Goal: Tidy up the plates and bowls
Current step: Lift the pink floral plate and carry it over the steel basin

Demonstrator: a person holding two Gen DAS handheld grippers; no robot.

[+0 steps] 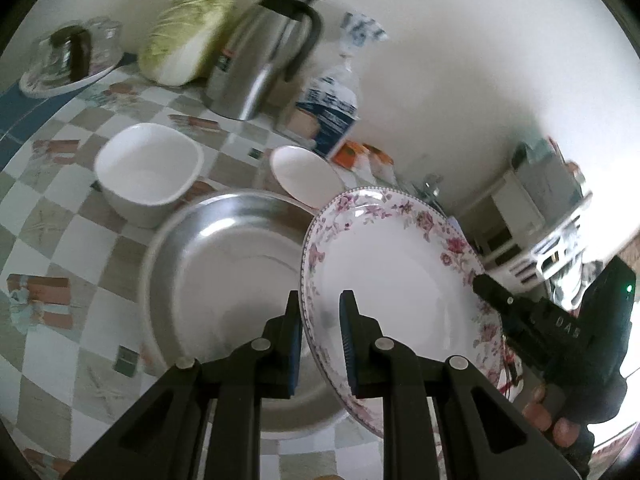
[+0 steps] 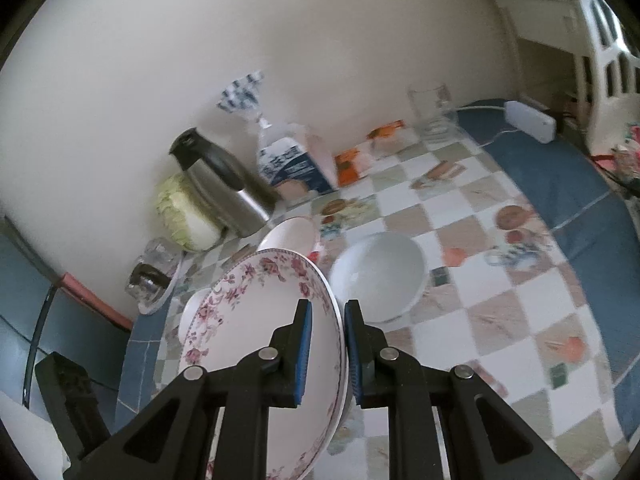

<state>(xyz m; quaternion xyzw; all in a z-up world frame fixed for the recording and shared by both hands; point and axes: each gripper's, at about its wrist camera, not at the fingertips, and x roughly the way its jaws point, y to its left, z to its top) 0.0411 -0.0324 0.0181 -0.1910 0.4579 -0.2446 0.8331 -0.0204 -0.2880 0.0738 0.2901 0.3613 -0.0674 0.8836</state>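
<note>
The floral plate (image 1: 392, 276) is tilted up on edge above the checked tablecloth (image 1: 52, 220), its rim pinched from both sides. The left gripper (image 1: 320, 332) straddles the rim at its 7 o'clock, blue pads narrowly apart with the edge between them. The right gripper (image 2: 325, 344) is clenched on the opposite rim (its black body shows at 3 o'clock in the left view). The plate is glossy white china with pink flowers. At its 9 o'clock lies one round steel basin (image 1: 224, 280). Beyond are one squarish white bowl (image 1: 148, 168) and one small white dish (image 1: 304, 176). At 12 o'clock stand a steel jug (image 1: 264, 52) and a cabbage (image 1: 184, 36).
</note>
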